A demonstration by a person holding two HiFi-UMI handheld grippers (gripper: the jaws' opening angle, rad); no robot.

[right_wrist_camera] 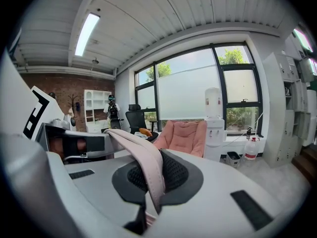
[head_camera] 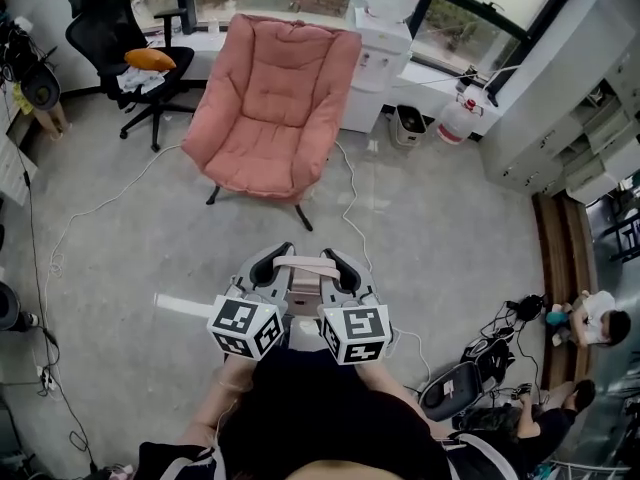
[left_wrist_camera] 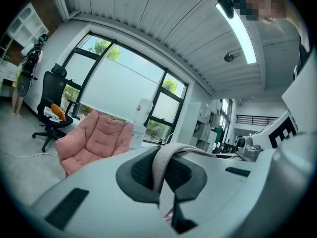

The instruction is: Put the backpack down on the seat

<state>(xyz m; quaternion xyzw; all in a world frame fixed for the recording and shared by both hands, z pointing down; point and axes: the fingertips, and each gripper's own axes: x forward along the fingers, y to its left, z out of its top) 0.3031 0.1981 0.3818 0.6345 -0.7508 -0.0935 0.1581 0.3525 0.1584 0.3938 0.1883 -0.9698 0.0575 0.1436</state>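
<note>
A pale pink backpack strap (head_camera: 300, 262) runs between my two grippers, low in the head view. My left gripper (head_camera: 272, 264) is shut on its left end and my right gripper (head_camera: 336, 266) is shut on its right end. The strap (left_wrist_camera: 163, 161) arches over the left gripper (left_wrist_camera: 161, 180), pinched in its dark pads. It also drapes over the right gripper (right_wrist_camera: 151, 185) as a broad band (right_wrist_camera: 142, 157). A dark mass (head_camera: 310, 408) hangs under the grippers; I cannot tell backpack from clothing. The pink armchair (head_camera: 270, 98) stands ahead on the floor, its seat bare, and shows beyond both jaws (left_wrist_camera: 96, 138) (right_wrist_camera: 185, 137).
A black office chair (head_camera: 135, 53) with an orange thing on it stands left of the armchair. A water dispenser (head_camera: 385, 28), a bin (head_camera: 408, 123) and a water jug (head_camera: 455, 118) line the window wall. Cables (head_camera: 350, 208) trail over the floor. A person (head_camera: 595, 318) sits at the right.
</note>
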